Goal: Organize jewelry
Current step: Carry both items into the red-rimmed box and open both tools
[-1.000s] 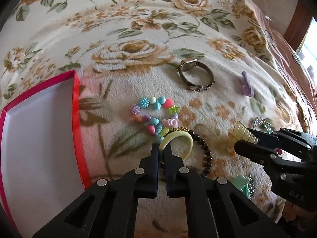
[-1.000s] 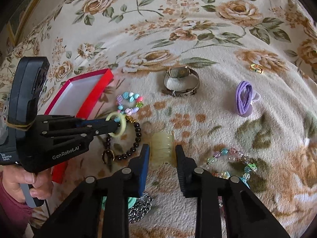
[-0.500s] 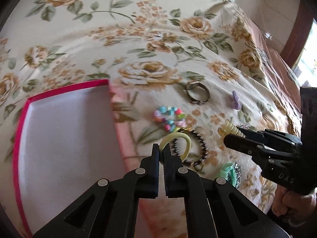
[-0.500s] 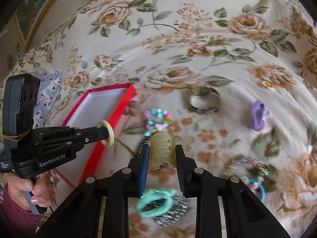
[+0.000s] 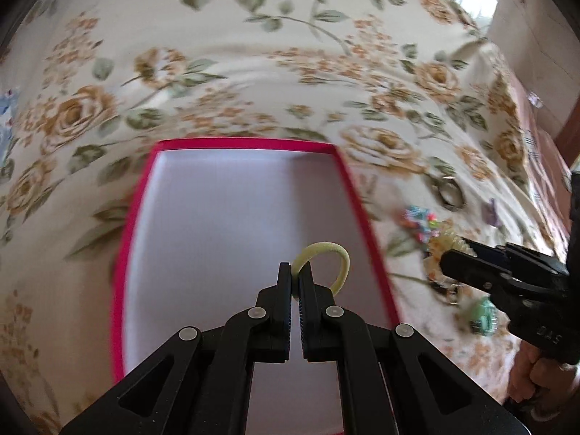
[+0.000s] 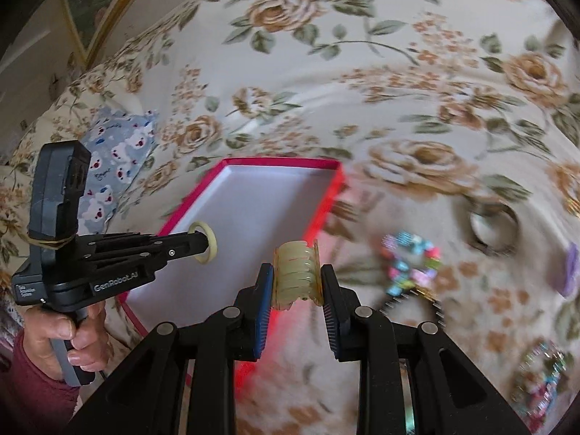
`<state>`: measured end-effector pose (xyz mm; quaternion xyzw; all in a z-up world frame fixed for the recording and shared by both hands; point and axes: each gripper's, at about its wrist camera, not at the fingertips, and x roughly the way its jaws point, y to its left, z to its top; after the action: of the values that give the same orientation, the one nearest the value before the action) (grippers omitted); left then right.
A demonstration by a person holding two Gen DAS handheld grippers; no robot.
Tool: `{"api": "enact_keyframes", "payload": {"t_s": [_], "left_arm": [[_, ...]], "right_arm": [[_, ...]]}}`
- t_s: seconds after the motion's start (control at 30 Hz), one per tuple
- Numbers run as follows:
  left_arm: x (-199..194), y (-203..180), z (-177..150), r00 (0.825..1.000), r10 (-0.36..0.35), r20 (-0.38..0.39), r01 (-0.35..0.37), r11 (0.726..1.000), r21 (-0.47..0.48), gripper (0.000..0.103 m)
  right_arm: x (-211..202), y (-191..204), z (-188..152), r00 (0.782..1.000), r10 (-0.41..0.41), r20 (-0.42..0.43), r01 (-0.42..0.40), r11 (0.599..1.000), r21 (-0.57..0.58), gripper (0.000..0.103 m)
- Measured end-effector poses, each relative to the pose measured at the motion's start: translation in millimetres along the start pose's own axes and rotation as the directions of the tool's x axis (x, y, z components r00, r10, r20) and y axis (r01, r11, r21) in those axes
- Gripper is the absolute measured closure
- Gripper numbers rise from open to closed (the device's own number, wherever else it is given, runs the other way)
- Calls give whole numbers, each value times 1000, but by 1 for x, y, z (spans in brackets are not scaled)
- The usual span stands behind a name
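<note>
Left gripper [image 5: 294, 278] fingers pinch yellow hair tie [image 5: 331, 258] over red box [image 5: 232, 142]; right gripper [image 6: 296, 291] fingers clamp hair claw [image 6: 296, 275].

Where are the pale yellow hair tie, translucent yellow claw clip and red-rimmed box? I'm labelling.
pale yellow hair tie [image 5: 343, 258], left wrist view, right arc.
translucent yellow claw clip [image 6: 295, 272], right wrist view, ribbed body.
red-rimmed box [image 5: 243, 143], left wrist view, far rim.
</note>
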<state>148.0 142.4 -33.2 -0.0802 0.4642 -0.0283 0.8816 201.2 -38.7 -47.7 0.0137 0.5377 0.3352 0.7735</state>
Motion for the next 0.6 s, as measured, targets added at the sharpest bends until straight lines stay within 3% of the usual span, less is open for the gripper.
{"api": "enact_keyframes", "payload": {"t_s": [0.2, 0.6], "left_arm": [[14, 25, 9, 999, 41, -31, -42, 998, -38, 100], [70, 38, 36, 989, 105, -102, -107, 994, -9, 100]], "right_arm": [[32, 25, 19, 999, 41, -11, -41, 998, -50, 77], [95, 38, 32, 996, 39, -80, -45, 996, -79, 77]]}}
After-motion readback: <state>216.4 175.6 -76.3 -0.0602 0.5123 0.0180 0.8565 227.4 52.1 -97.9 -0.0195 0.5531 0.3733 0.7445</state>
